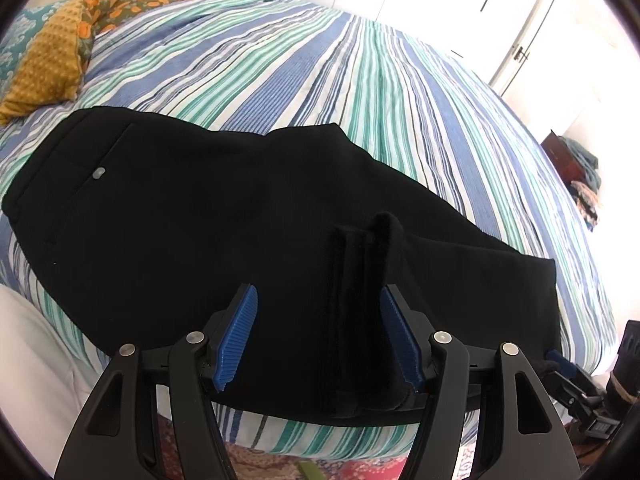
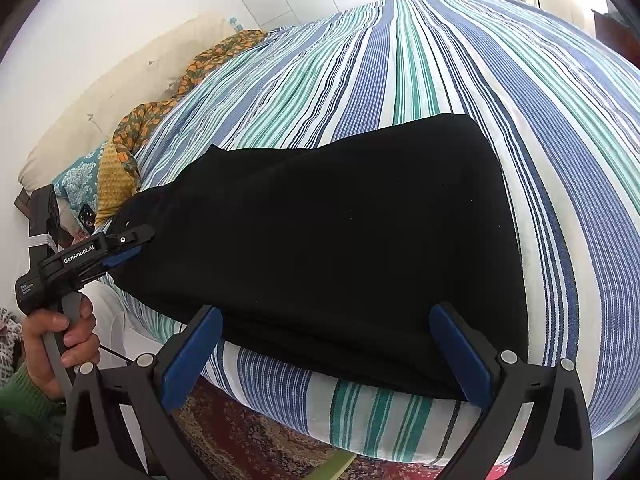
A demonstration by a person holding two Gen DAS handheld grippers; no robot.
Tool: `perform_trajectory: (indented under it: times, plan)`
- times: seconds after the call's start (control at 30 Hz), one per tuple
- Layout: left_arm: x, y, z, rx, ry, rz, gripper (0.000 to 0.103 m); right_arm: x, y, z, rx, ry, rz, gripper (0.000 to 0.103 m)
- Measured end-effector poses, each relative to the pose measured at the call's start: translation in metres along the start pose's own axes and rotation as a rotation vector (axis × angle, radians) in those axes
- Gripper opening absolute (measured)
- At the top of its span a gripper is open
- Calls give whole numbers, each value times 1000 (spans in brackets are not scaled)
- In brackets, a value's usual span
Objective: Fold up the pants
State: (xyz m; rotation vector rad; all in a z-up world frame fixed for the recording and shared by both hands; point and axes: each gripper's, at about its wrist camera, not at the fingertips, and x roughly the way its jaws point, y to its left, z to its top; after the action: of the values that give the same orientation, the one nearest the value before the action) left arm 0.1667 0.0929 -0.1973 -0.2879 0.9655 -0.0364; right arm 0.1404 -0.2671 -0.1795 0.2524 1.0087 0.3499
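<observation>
The black pants [image 1: 208, 216] lie folded on the striped bed [image 1: 304, 64] ahead of both tongs, a bunched ridge of cloth standing loose between the wide left tongs [image 1: 318, 336], the right tongs [image 2: 326, 354] wide too, so any snagged lift probably drags the fold apart

Matt black cloth pants [image 2: 320, 240]
</observation>
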Motion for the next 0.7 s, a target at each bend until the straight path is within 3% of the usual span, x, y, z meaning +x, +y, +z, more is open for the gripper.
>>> perform_trajectory:
  times: [0.7]
  plan:
    - [0,2,-1,-1,13,5,67,2,3,0,-17,0,-17,103]
